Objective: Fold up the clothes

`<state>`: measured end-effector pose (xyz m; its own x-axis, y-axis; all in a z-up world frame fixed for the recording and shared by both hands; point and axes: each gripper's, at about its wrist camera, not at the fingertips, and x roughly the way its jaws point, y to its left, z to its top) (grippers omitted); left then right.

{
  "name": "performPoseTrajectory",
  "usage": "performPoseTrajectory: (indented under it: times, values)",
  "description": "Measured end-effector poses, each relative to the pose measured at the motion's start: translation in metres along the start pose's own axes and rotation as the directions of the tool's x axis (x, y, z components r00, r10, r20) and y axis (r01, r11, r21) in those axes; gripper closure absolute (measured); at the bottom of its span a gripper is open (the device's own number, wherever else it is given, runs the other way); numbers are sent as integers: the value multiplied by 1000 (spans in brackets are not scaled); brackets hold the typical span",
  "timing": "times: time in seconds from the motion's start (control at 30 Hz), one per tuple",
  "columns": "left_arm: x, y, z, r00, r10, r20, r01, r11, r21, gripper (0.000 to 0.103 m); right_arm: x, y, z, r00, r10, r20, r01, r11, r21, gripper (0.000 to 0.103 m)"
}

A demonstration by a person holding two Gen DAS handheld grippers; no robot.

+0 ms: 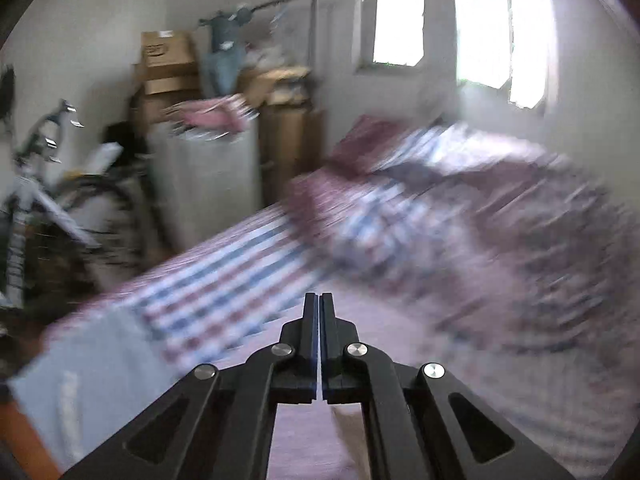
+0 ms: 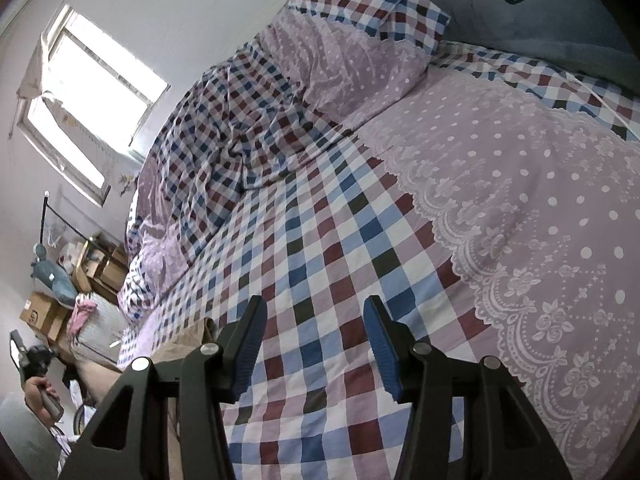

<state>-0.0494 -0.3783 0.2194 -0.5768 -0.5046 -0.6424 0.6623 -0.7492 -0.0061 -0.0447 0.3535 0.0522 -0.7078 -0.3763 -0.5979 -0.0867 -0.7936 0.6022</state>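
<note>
No legible text in either view

The cardboard box (image 1: 168,54) at upper left of the left wrist view carries a dark printed mark, too blurred to read.

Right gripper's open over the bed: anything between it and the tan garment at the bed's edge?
Nothing visible. The tan garment lies on the checked bedspread just beside the right gripper, whose finger hides part of it.

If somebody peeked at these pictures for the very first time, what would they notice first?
Probably the big checked bedspread filling the right wrist view, with its lilac dotted lace panel on the right. Then the open right gripper just above it. In the blurry left wrist view, the shut left gripper and bright windows stand out.
</note>
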Motion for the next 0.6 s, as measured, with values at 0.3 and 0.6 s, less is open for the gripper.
performPoseTrajectory:
  times: [0.3,0.6]
  values:
    - [4,-3,-144,819,-463,-338,492,870,1,52,12,9,-10,999,-20,-41,18,999,-51,48]
    - [-27,-25,-258,737,-467,-488,580,808,103,52,16,21,-19,997,-34,-63,28,995,-98,48]
